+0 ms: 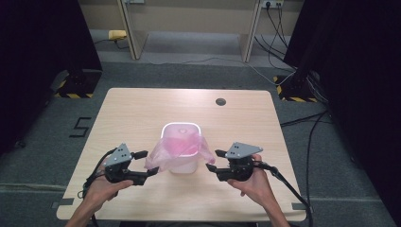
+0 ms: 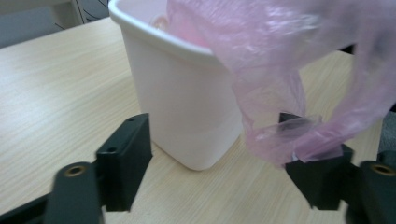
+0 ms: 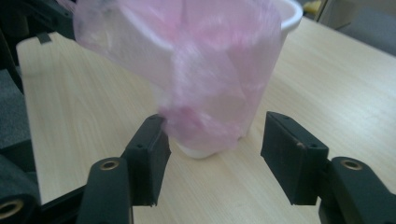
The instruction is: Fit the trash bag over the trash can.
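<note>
While two claws flank it, one white bin (image 1: 181, 161) stands near the middle of the counter (image 1: 132, 109), with one pink plastic bag (image 1: 163, 153) sitting inside it and spilling over the rim on both sides. Left claw (image 1: 147, 163) is spread wide, a fold of the bag draped over one jaw but not pinched. Right claw (image 1: 213, 161) is spread wide too, its jaws either side of the hanging bag and holding nothing.
</note>
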`<action>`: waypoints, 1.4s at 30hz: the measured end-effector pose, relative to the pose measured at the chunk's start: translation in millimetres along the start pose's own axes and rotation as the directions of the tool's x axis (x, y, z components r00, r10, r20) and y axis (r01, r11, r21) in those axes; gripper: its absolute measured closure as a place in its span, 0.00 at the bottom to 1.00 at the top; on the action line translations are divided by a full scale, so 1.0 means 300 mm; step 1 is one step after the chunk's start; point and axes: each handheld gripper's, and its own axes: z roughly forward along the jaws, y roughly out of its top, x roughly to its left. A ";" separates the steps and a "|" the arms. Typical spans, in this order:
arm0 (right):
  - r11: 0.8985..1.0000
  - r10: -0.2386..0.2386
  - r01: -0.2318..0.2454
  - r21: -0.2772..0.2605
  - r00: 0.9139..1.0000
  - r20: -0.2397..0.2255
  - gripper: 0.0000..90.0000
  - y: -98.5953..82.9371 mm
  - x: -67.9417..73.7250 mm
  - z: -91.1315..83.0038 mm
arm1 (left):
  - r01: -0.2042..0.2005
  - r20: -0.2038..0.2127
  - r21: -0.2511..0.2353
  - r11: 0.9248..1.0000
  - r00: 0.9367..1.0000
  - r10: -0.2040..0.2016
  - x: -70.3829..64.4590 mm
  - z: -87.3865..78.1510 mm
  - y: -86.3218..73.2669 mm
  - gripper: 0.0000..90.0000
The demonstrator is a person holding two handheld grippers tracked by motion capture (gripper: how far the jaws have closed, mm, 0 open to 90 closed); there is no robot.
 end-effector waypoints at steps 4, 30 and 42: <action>0.997 -0.001 -0.001 -0.080 1.000 -0.019 0.44 0.035 0.016 -0.049 | -0.017 -0.001 -0.020 1.000 1.000 0.017 -0.029 -0.017 0.030 0.23; 0.993 -0.071 0.076 -0.091 0.996 0.057 0.74 0.105 0.026 0.049 | -0.136 -0.041 -0.071 0.988 0.990 0.133 -0.044 -0.021 0.146 0.60; 0.994 -0.088 0.094 -0.058 0.992 0.093 0.98 0.171 -0.100 0.121 | 0.065 0.057 -0.118 0.991 0.997 -0.059 0.111 0.052 0.173 0.96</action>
